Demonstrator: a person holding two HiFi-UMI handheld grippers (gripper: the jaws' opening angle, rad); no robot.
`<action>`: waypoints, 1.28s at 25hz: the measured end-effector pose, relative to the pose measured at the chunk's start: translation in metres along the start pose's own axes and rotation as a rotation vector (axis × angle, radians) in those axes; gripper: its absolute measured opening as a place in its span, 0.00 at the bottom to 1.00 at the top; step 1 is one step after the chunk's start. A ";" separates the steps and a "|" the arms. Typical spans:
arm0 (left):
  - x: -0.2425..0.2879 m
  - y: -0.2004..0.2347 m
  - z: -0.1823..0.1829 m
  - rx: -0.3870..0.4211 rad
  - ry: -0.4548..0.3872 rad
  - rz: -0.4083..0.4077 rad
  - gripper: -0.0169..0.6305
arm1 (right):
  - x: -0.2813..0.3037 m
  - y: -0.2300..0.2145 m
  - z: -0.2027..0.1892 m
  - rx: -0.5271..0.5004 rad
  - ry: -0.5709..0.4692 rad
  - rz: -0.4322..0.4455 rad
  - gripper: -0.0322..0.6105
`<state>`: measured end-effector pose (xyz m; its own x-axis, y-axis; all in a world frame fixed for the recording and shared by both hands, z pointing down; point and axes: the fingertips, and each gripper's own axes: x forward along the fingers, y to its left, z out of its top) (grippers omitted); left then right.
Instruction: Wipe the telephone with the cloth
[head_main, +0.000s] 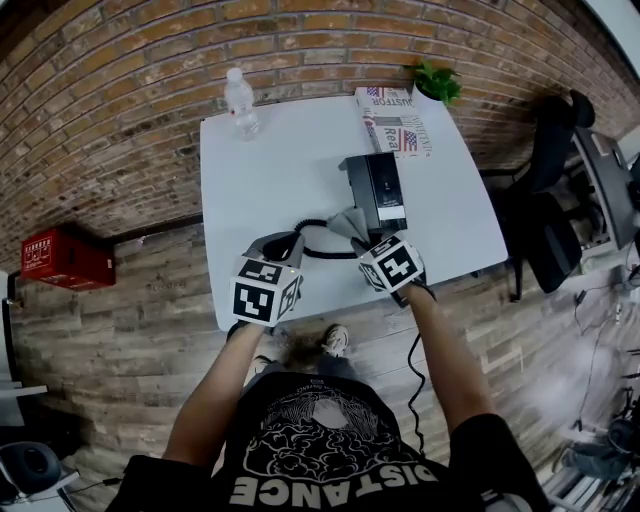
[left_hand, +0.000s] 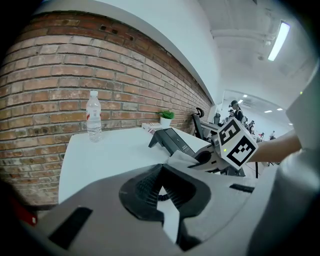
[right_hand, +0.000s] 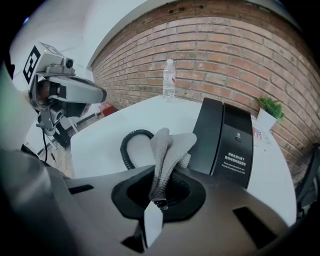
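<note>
The black telephone (head_main: 375, 188) sits right of centre on the white tabletop (head_main: 260, 170), its coiled cord (head_main: 312, 238) looping toward the near edge. Just beside it the right gripper (head_main: 358, 235) holds a grey cloth (right_hand: 167, 150) — jaws clamped on the fold. The left gripper (head_main: 280, 243) hovers nearby, jaws together, empty. A water bottle (head_main: 240, 100) stands at the far edge.

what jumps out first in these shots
The grey cloth pinched in the right tongs stands out, held close beside the black telephone on the white table. A water bottle stands at the table's far edge by the brick wall. The left tongs hold nothing.
</note>
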<state>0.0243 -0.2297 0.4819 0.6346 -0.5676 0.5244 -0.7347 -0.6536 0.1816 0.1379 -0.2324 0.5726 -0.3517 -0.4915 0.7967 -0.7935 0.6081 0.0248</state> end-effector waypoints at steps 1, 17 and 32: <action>-0.001 0.000 0.001 0.001 0.000 -0.004 0.03 | -0.001 0.002 -0.002 0.011 -0.001 -0.002 0.07; -0.022 0.020 0.042 0.032 -0.074 0.033 0.03 | -0.079 0.002 0.073 0.135 -0.324 -0.089 0.07; -0.069 0.057 0.083 0.076 -0.191 0.152 0.03 | -0.162 0.006 0.143 0.182 -0.612 -0.146 0.07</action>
<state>-0.0414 -0.2690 0.3866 0.5570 -0.7421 0.3728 -0.8098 -0.5850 0.0453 0.1188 -0.2384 0.3575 -0.4106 -0.8596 0.3042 -0.9069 0.4195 -0.0387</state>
